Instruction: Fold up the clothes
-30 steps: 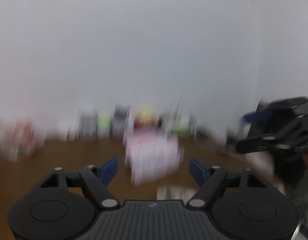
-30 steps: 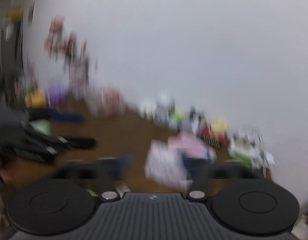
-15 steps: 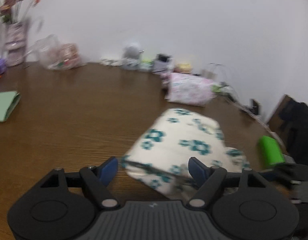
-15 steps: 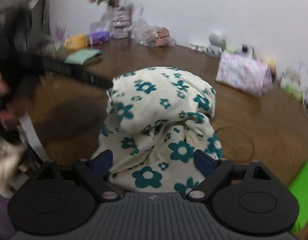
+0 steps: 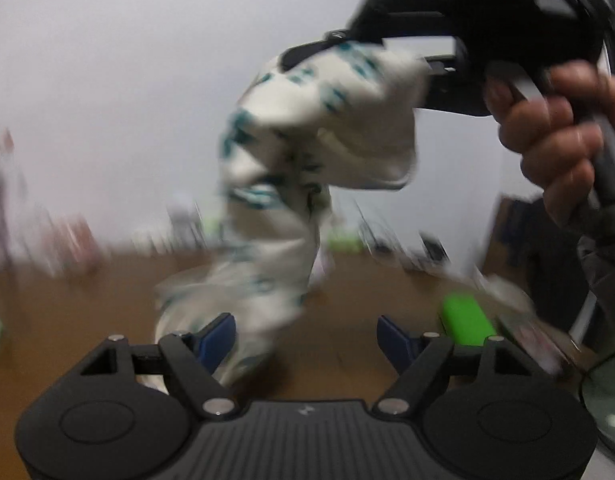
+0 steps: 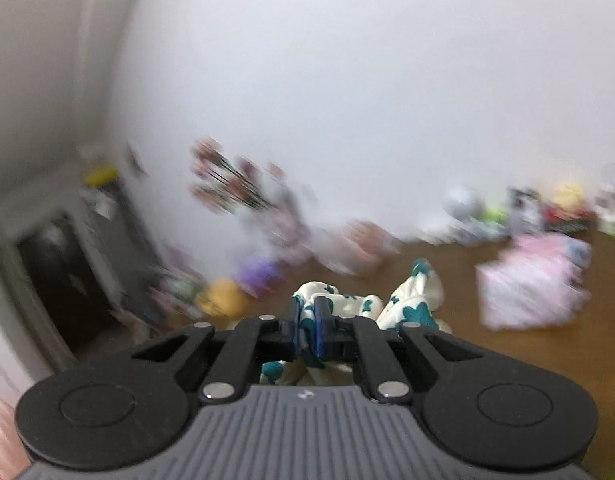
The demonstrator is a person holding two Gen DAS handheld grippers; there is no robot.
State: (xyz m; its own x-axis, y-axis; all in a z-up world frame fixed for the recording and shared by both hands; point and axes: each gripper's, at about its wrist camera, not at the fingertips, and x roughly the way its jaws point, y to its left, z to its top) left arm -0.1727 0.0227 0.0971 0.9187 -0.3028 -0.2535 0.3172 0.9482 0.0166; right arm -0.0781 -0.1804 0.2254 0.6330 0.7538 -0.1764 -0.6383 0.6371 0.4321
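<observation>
The right gripper point(image 6: 306, 326) has its blue pads point(image 6: 320, 328) pinched tight on a bunch of the cream garment with teal flowers point(image 6: 407, 300), and the cloth spills out past the fingers on the right and bulges beneath them. From the left wrist view that same right gripper point(image 5: 347, 46) sits high in the upper right, a person's hand point(image 5: 555, 136) wrapped around its handle, and the garment point(image 5: 307, 152) hangs down from it in a long crumpled drop toward the wooden table point(image 5: 367, 292). The left gripper point(image 5: 305, 334) is low over the near edge of the table, its fingers spread wide with nothing between them; the garment's lower end dangles just by the left blue pad point(image 5: 217, 338), though the blur hides whether they touch. A bright green object point(image 5: 465, 322) lies near the table's right edge, just beyond the right finger. Along the far edge, against the white wall point(image 6: 347, 80), there's a blurred row of small clutter, with a pink patterned bag point(image 6: 535, 284) in front of it and flowers point(image 6: 227, 188) at the far left.
</observation>
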